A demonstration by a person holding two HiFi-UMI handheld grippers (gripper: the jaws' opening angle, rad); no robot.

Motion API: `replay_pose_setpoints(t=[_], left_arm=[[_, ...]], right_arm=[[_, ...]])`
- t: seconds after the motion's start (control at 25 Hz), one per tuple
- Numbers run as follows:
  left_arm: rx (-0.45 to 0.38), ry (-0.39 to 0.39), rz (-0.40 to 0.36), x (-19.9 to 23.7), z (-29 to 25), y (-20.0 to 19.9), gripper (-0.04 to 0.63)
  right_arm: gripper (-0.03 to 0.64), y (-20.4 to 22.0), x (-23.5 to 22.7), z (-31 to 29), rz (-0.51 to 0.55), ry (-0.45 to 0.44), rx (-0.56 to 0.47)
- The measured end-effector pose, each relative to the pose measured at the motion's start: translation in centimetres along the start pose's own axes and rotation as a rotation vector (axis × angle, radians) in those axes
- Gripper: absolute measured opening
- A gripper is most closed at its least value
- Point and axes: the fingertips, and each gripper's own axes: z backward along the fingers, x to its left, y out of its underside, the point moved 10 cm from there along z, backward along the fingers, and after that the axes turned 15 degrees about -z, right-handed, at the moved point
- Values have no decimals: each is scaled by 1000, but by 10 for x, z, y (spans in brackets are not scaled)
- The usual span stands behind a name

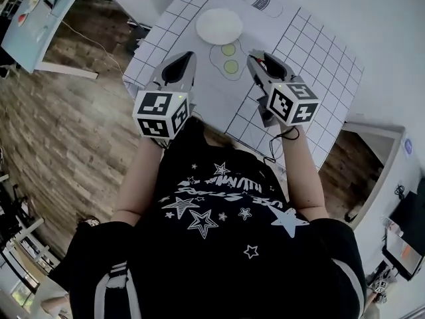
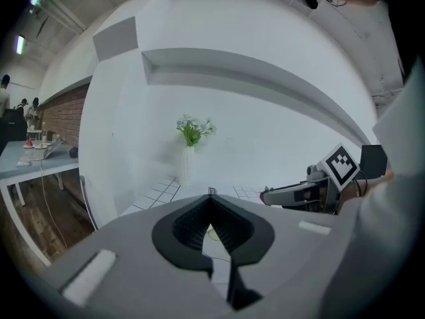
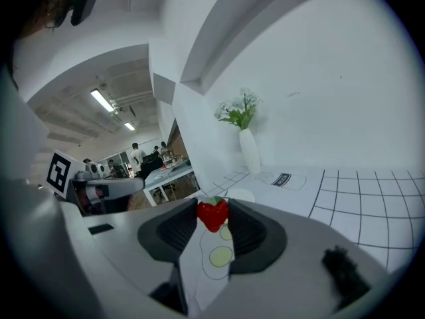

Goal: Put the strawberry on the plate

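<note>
Strawberry's gripped and up in the air, with the plate waiting dead ahead!

The right hand-held gripper (image 3: 212,203) pinches the strawberry (image 3: 212,216) at its jaw tips above the desk (image 1: 319,52). The plate (image 1: 219,25) lies beyond two green circles (image 1: 231,66). Best to keep the squeeze gentle, carry over the circles, lower close, then release. The left hand-held gripper (image 2: 211,197), jaws closed on nothing, hovers alongside. The vase (image 3: 250,150) stands well behind and looks like no obstacle.

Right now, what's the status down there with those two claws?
Right gripper shut on small red strawberry. Left gripper shut, empty. Round white plate ahead, bare, nothing between.
</note>
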Motion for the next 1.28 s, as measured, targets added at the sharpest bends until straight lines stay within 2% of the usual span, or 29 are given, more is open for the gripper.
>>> replay_pose_setpoints(t=[0.24, 0.6, 0.84, 1.28], left_arm=[[26, 79, -23, 60, -34, 2, 9], [84, 200, -38, 120, -81, 28, 9], [158, 259, -140, 135, -108, 54, 9], [173, 341, -121, 139, -129, 63, 9]], right_arm=[[152, -18, 10, -50, -32, 79, -14], [152, -12, 5, -122, -56, 219, 43], [152, -2, -5, -162, -11, 326, 116], [153, 7, -14, -207, 3, 382, 217]])
